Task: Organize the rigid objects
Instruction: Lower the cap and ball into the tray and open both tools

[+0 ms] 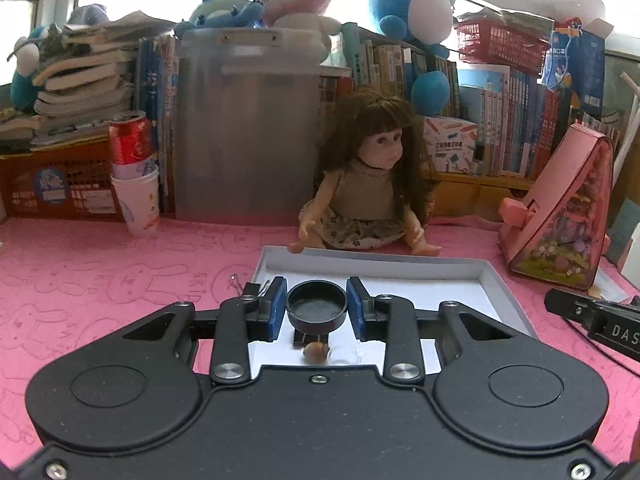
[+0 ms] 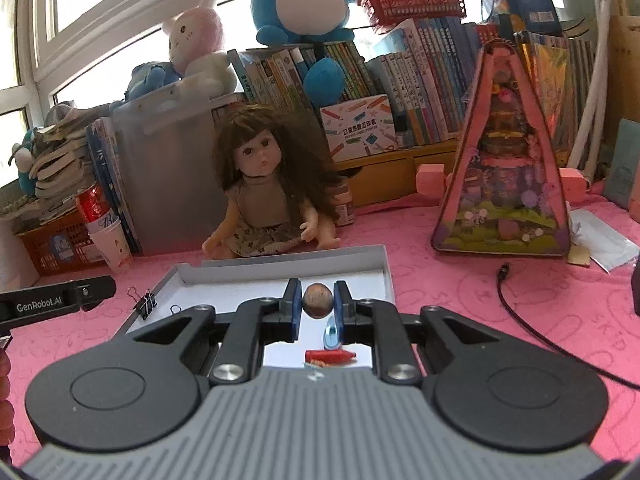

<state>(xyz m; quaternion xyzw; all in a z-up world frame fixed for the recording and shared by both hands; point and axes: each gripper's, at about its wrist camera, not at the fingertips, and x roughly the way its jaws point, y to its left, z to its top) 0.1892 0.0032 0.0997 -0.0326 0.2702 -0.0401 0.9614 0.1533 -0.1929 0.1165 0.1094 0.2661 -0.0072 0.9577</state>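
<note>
- Left tool (image 1: 316,307) is clamped on a black round cap (image 1: 316,309), its 2 blue pads (image 1: 277,308) pressing the rim from either side, above the white tray (image 1: 505,285) on the pink surface (image 1: 100,276).
- Right tool (image 2: 317,305) is clamped on a small brown nut-like ball (image 2: 317,300), held over the same tray, nearer its front.
- The ball looks the riskier load: it is round and caught only at its sides, so a tilt or jolt could squeeze it out, and it would likely roll across the tray or off onto the surface.
- The cap is shallow and gripped across its width; a twist of the wrist might pop it free, and it could land on the small brown thing (image 1: 316,352) lying below it.
- A red piece (image 2: 330,356) and a bluish piece (image 2: 331,334) lie under the right tool; a low pass could knock them.
- Both tools work close together over 1 tray, so they could bump.
- A black binder clip (image 2: 146,304) sits at the tray's left edge, and the doll (image 1: 366,184) just behind it could be nudged.
</note>
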